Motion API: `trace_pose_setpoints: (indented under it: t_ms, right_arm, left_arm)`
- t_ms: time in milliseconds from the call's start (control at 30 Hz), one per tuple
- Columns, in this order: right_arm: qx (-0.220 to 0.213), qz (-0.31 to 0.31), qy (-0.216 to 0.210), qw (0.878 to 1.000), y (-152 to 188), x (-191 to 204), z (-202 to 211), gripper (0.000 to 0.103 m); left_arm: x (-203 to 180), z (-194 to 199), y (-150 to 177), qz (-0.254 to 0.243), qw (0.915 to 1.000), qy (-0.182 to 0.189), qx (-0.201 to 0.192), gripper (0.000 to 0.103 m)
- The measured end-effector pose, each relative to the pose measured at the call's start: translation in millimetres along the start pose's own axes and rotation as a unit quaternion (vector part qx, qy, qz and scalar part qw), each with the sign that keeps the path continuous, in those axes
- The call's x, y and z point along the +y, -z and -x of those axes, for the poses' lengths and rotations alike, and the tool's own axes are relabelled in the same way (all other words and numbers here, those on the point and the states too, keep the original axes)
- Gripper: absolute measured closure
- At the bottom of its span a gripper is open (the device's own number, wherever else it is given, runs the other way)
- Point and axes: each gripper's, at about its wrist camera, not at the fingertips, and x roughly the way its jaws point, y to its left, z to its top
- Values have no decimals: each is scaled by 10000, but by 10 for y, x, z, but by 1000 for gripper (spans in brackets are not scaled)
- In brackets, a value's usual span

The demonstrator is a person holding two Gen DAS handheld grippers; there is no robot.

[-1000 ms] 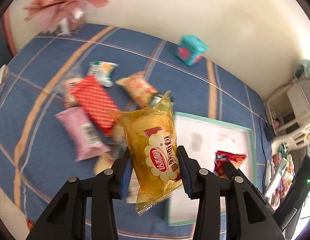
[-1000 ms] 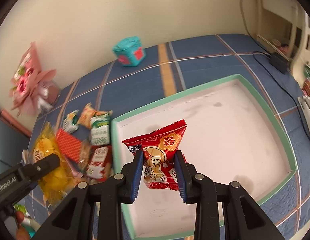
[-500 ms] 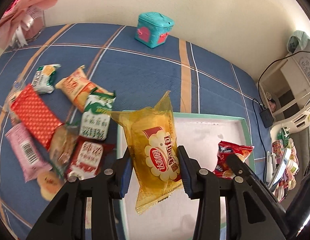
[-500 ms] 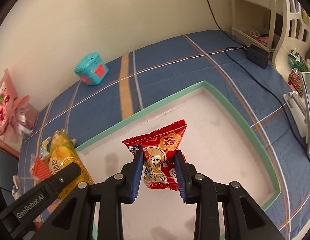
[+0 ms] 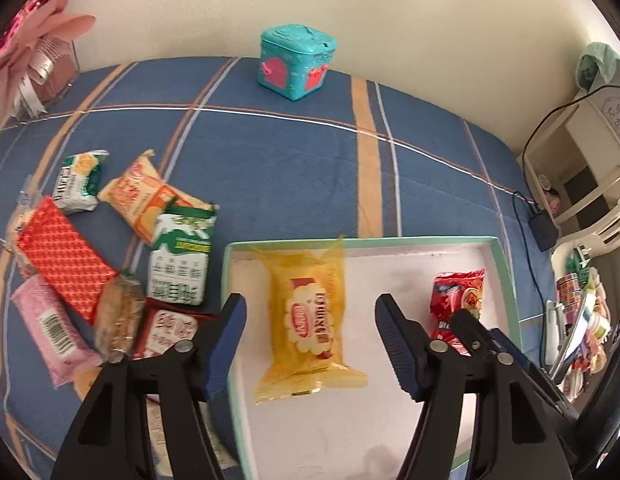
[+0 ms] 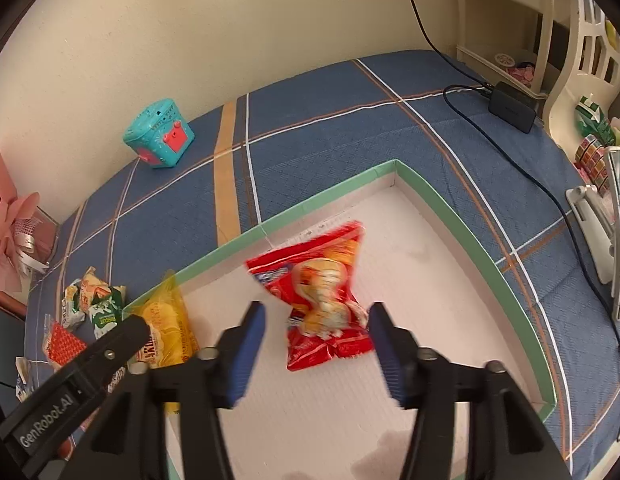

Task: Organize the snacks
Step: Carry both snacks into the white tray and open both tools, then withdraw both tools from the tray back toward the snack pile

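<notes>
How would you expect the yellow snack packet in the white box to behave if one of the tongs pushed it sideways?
The yellow snack packet would probably slide easily: its glossy film lies on the smooth floor of the white box. Its flat, crimped ends look floppy and would likely crumple first. It seems light for its size, being a puffy sealed wrapper, so it might skid or twist.

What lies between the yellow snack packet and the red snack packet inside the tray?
Only bare white tray floor separates the yellow packet from the red packet, seen in the left wrist view.

Two wrist fisheyes, close above and angled steeply down, sharing the green-rimmed tray (image 5: 506,264) (image 6: 438,196) and blue bedcover (image 5: 294,152) (image 6: 330,120).
</notes>
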Motion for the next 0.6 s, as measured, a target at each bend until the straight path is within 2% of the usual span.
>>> trace_pose_setpoints:
  t_ms: [300,533,600]
  right_arm:
    - [-9,186,114,9998,82,52,134,19]
    - [13,342,112,9993,213,142,194,10]
    - [25,391,131,9991,251,171,210,0]
  left_arm:
    - [258,197,43,32,9976,-694,-81,21]
    - [532,325,138,118,9933,-1124,-224,17]
    - [608,362,173,176,9923,-1206,-225,10]
